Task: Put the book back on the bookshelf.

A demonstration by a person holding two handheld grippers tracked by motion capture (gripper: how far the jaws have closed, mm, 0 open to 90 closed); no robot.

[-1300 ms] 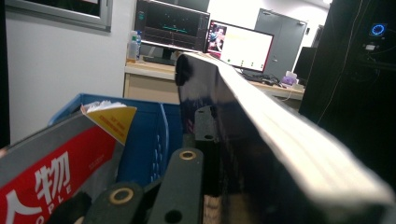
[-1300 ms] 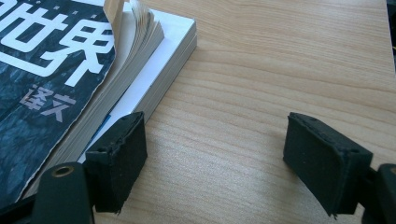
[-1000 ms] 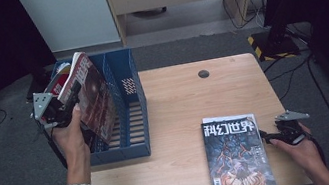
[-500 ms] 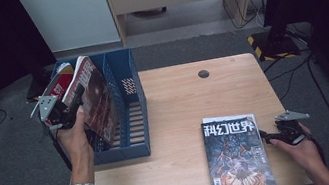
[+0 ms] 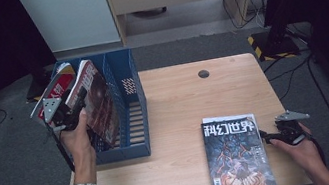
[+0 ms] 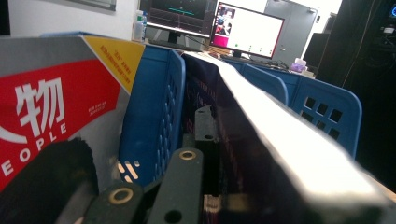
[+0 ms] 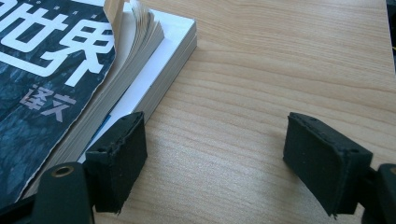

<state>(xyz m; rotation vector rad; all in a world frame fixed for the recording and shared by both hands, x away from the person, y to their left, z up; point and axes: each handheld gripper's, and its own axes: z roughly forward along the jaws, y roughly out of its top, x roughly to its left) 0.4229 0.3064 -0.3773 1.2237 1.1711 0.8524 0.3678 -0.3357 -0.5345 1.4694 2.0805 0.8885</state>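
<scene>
Left tool (image 5: 70, 110) clamped on dark-covered magazine (image 5: 99, 103), tilted in blue file rack (image 5: 131, 109); right tool (image 7: 212, 161) jaws wide, empty, on surface (image 5: 181, 115) beside black magazine (image 5: 236, 156)

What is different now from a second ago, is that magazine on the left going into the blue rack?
Yes. The left gripper, shut on the dark magazine, has sunk a little, easing it deeper into the blue file rack beside the red magazine. The right gripper stayed put, open, beside the stack of magazines on the table, which also has not moved.
</scene>
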